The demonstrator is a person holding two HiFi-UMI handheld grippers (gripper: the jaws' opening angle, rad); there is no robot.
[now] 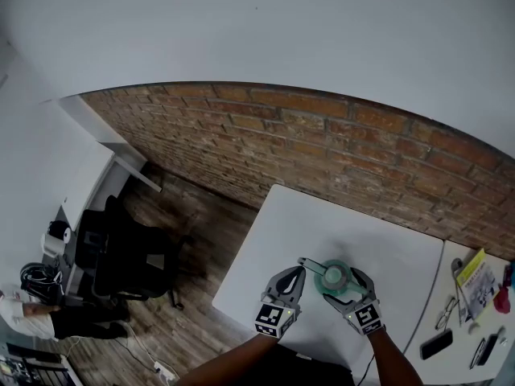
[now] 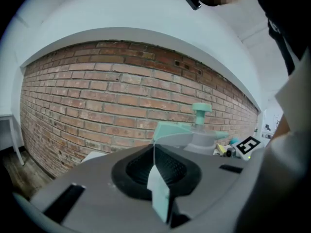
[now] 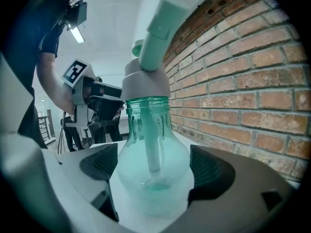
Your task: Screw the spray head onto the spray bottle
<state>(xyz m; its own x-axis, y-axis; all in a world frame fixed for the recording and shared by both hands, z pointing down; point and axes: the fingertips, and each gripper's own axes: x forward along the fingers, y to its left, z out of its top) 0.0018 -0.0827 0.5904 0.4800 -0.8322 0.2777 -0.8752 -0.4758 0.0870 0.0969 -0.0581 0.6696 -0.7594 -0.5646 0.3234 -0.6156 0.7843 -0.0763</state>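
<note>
Right tongs (image 3: 155, 165): clenched on the bulbous body of the translucent green plastic spray bottle (image 3: 151, 130), with ribbed black pads against both flanks. The bottle is upright over the smooth white surface (image 1: 278, 240), near a rough red brick wall (image 2: 97, 101). A grey-and-mint plastic spray head (image 3: 146, 79) sits on the bottle neck. Left tongs (image 2: 156, 171): pressed together, pinching a thin flat mint strip, apparently the spray head's trigger.

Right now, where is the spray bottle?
In the head view the spray bottle is gripped by the right tool over the white table; the left tool pinches its spray head from the left.
</note>
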